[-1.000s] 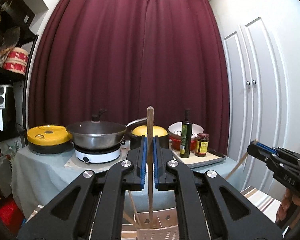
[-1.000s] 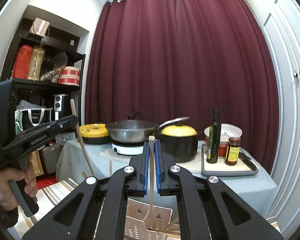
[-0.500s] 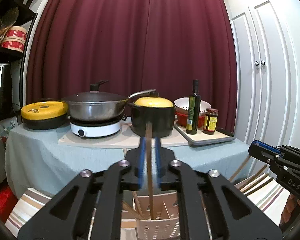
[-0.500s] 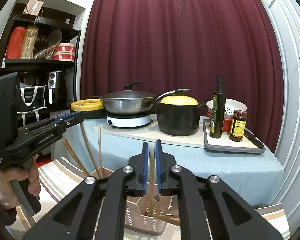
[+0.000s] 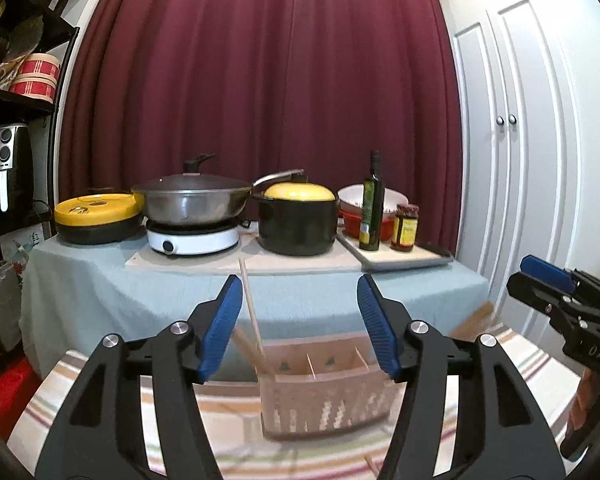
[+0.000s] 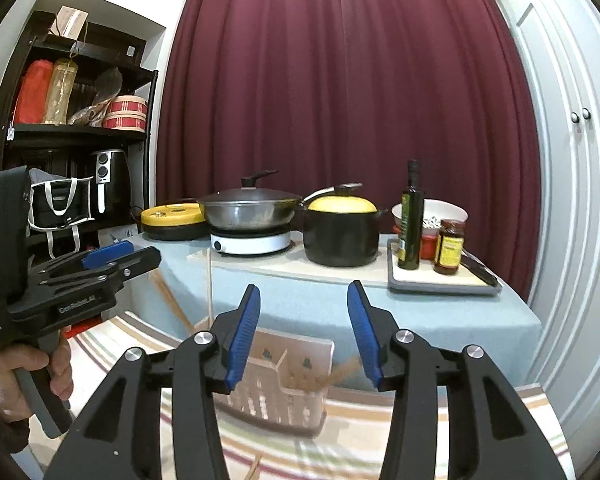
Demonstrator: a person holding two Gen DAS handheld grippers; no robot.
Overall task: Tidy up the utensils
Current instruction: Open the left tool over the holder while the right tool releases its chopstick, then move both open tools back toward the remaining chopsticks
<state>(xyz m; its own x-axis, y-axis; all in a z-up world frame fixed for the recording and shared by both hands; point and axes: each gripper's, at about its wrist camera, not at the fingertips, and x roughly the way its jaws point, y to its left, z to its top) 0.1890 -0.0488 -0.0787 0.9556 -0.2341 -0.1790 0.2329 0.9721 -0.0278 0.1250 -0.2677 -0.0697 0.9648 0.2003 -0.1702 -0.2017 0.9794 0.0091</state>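
A pale slotted utensil basket stands on the striped mat just below my left gripper, which is open and holds nothing. Wooden chopsticks lean out of the basket's left compartment. In the right wrist view the same basket lies under my right gripper, also open and holding nothing. A thin chopstick stands at the basket's left end, and blurred brown chopsticks tilt in its right end. A person's hand holds the left gripper. The right gripper shows at the right edge.
Behind the basket is a cloth-covered table with a wok on a white cooker, a black pot with a yellow lid, an oil bottle and a jar on a tray. A loose chopstick lies on the mat.
Both grippers were shut on upright chopsticks, came down over the basket and have opened. The chopsticks now sit in the basket, some still blurred with motion.
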